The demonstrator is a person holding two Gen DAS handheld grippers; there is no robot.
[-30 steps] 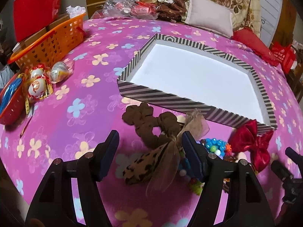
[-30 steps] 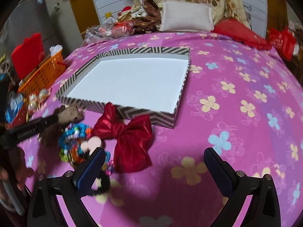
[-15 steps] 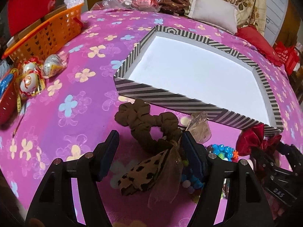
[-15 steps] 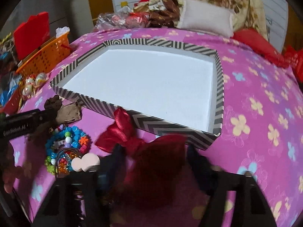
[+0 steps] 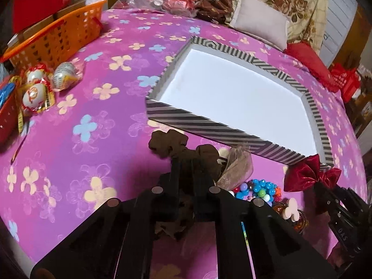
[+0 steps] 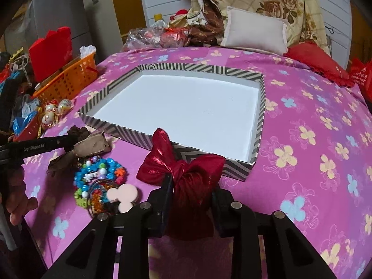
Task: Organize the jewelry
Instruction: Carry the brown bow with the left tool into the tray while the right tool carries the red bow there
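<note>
Soft, light, crushable: bow [image 6: 186, 174] clamped at its knot in right tongs [image 6: 190, 186]; scrunchie [image 5: 172, 144] pinched in left tongs [image 5: 186, 169]. Both on bed [image 6: 313, 151], just before empty box [image 6: 261, 116]. Beads [image 6: 100, 174] between.

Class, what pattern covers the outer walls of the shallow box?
Black-and-white stripes on the box, clearest in the right wrist view.

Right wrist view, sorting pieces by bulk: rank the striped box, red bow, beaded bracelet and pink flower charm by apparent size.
1. striped box
2. red bow, enlarged by nearness to the camera
3. beaded bracelet
4. pink flower charm
</note>
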